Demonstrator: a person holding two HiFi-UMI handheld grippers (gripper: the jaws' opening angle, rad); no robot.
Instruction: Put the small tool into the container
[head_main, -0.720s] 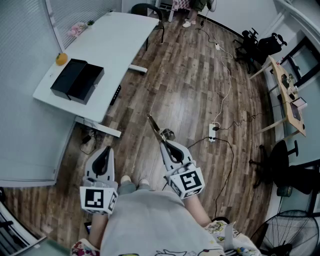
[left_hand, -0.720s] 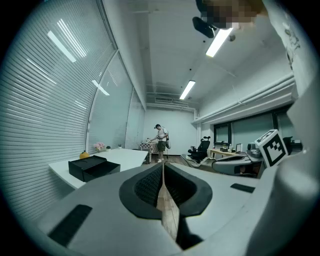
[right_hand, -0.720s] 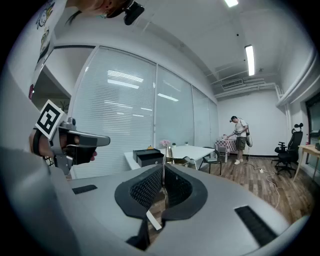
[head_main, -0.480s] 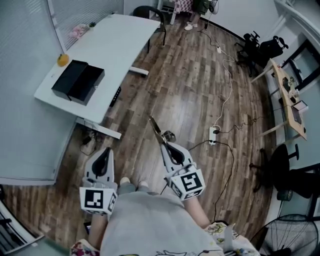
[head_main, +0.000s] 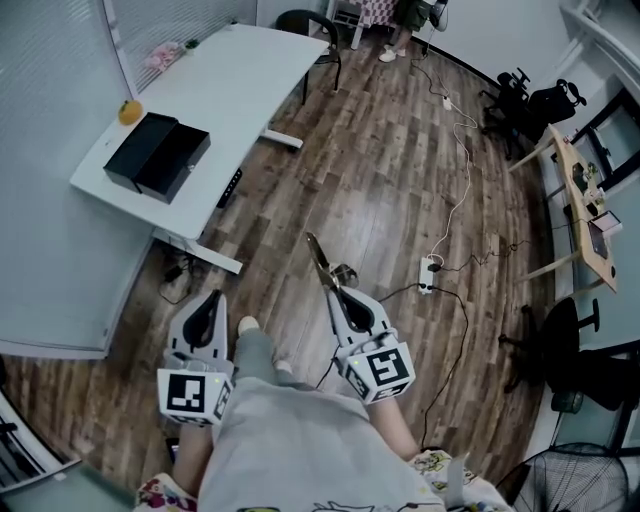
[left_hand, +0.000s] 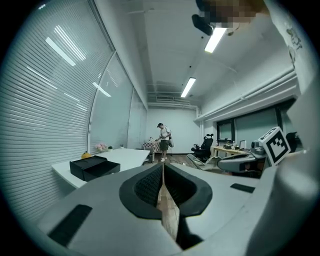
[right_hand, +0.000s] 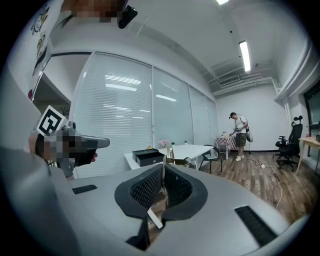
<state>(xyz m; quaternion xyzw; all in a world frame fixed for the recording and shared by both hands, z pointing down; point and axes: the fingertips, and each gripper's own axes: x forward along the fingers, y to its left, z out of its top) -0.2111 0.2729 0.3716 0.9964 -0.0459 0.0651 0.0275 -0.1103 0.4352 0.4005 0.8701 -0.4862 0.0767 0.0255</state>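
My right gripper (head_main: 338, 292) is shut on the small tool (head_main: 321, 261), a thin brass-coloured piece that sticks out forward over the wood floor. In the right gripper view the tool (right_hand: 170, 151) rises from between the closed pads of the right gripper (right_hand: 163, 172). My left gripper (head_main: 209, 302) is shut and empty, held level beside it. The container, an open black box (head_main: 157, 157), lies on the white table (head_main: 240, 80) ahead to the left, well apart from both grippers. The black box (left_hand: 94, 166) and the left gripper (left_hand: 163, 172) also show in the left gripper view.
An orange (head_main: 130, 111) sits on the table beside the box. A power strip (head_main: 428, 268) with trailing cables lies on the floor to the right. Office chairs (head_main: 505, 85) and a wooden desk (head_main: 578, 190) stand at the right, and a person (left_hand: 163, 140) stands at the far end.
The table and box have shifted slightly in the head view, and a foot has stepped forward beside the left gripper. Both grippers keep their pose, the tool still held.
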